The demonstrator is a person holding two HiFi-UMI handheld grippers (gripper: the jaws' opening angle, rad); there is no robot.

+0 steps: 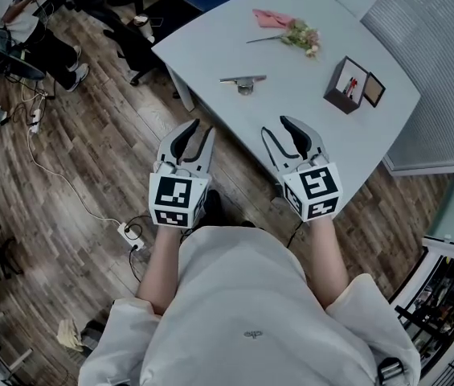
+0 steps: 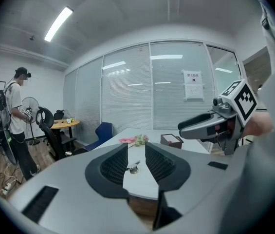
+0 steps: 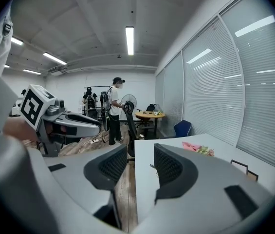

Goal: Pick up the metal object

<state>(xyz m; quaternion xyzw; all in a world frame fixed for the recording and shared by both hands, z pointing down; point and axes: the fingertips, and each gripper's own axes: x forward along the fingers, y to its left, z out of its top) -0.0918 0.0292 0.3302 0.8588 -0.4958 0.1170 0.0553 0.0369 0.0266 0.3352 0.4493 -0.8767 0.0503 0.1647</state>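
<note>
The small silver metal object lies on the pale grey table near its front edge, toward the left corner. The left gripper and right gripper hover short of it, jaws released, nothing between them

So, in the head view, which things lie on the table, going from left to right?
metal object → bunch of flowers → dark box → small frame. The pink cloth overlaps the first two, so I leave it out.
</note>
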